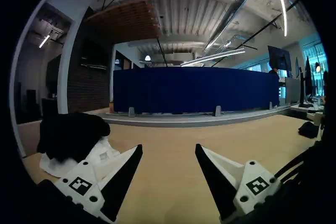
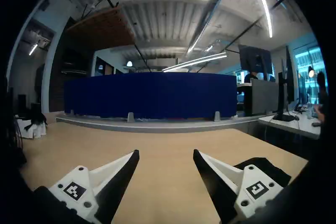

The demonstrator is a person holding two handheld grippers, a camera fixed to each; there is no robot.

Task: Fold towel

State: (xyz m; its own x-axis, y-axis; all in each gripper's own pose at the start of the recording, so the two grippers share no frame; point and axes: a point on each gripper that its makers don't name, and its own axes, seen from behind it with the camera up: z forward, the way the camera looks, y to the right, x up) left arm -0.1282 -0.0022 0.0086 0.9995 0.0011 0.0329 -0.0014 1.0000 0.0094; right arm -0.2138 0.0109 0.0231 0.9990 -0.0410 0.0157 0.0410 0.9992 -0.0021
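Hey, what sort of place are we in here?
Probably an open-plan office: a long blue partition behind the wooden table, monitors on desks to one side, and strip lights under an exposed ceiling.

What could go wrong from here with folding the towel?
1. The black cloth lies close to the table edge beside the right gripper; a pull might drag it off.
2. The black bundle sits on white material by the left gripper; a pinch may catch both layers.
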